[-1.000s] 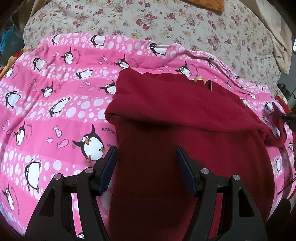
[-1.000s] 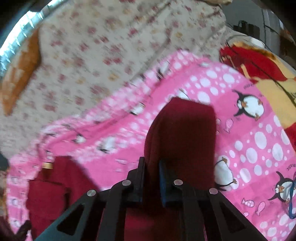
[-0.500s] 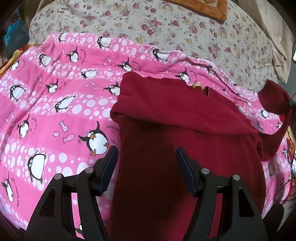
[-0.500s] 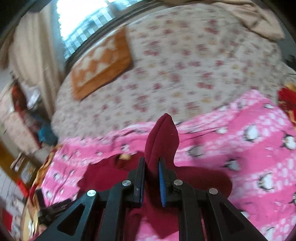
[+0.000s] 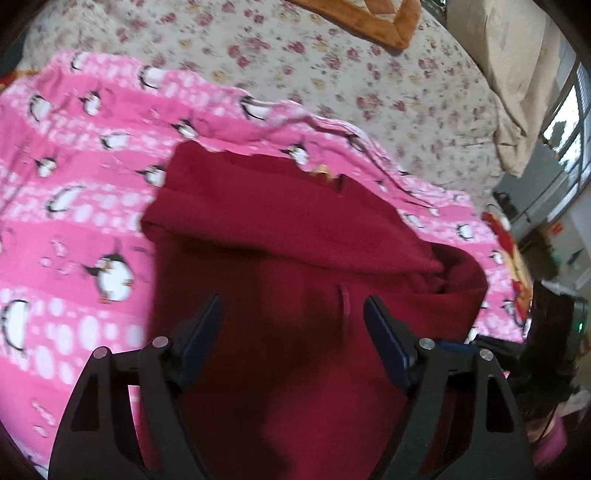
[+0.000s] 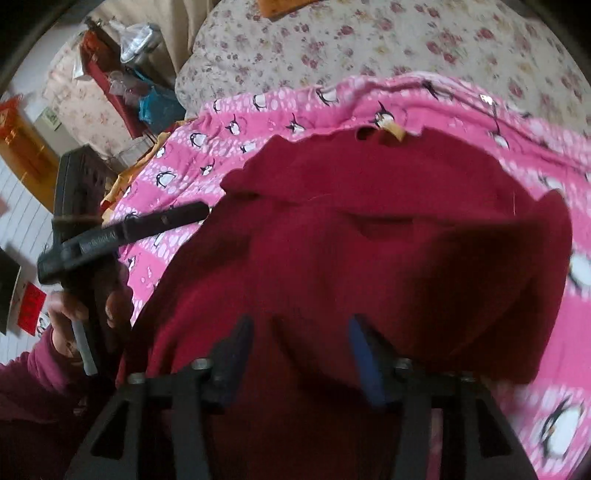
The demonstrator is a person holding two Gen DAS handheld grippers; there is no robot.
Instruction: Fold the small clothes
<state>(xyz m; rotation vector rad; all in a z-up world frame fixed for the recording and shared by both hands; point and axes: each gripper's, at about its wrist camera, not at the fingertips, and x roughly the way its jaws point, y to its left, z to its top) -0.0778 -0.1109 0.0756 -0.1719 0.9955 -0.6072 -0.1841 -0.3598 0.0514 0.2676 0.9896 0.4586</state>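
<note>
- Dark red garment (image 5: 280,266): lies spread on the pink penguin-print blanket (image 5: 74,206) on the bed. One sleeve is folded across the upper body, and a second fold of cloth lies over the right-hand side in the left wrist view.
- A small tan label (image 6: 397,133) shows at the garment's far edge, by the neckline.
- Left gripper (image 5: 291,328): above the lower middle of the garment. Its jaws are opening; the fingers (image 5: 201,332) stand wide apart. Cloth lies below and between them, and neither pad presses on it.
- Right gripper (image 6: 301,350): above the garment's near portion. Its jaws are opening; the fingers (image 6: 364,354) stand apart, with red cloth between them but not clamped.
- In the right wrist view, the left gripper (image 6: 192,214) appears at the left edge, held by a hand (image 6: 79,321) in a dark red sleeve (image 6: 33,391); its tip is at the garment's left border.
- Beyond the blanket: floral bedspread (image 5: 332,74) with an orange cushion (image 5: 373,18) at its far side.
- Both views are somewhat blurred.
</note>
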